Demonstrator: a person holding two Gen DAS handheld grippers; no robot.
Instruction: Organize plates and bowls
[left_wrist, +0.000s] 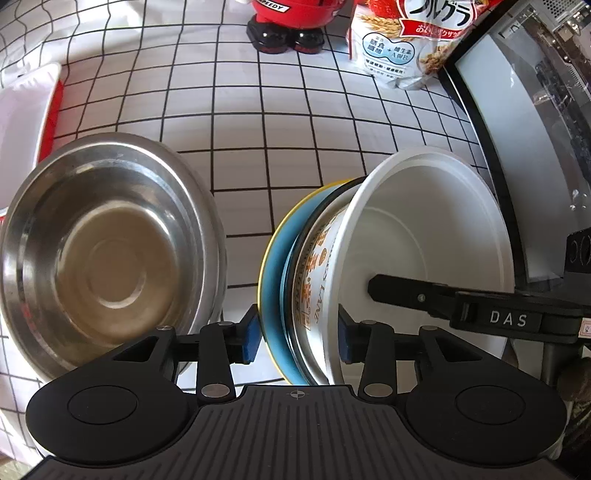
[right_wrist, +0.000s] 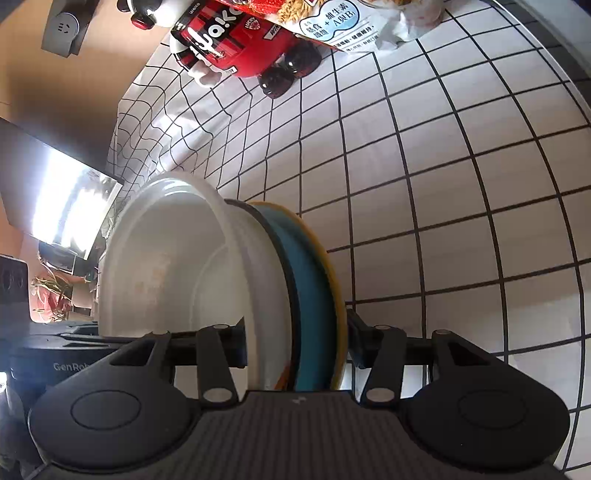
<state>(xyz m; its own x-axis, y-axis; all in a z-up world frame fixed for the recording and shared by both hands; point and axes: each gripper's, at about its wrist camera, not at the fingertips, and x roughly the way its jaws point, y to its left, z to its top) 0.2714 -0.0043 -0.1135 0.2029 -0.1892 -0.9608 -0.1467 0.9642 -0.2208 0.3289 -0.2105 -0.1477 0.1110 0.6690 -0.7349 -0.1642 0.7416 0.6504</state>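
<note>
Both claws (left_wrist: 299, 332) (right_wrist: 295, 343) gripping one white bowl (left_wrist: 424, 221), two nested plates (left_wrist: 273, 266), one steel bowl (left_wrist: 103, 254).

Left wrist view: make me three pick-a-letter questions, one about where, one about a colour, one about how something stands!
1. Where is the steel bowl, left wrist view?
A) left of the stack
B) on top of it
C) inside it

2. What colour is the blue plate's rim?
A) green
B) yellow
C) pink

3. How does the stack stand?
A) flat
B) upside down
C) on edge, in the right hand-held gripper

Answers: A, it sits beside the stack; B, a yellow edge shows; C, its rims face sideways.
</note>
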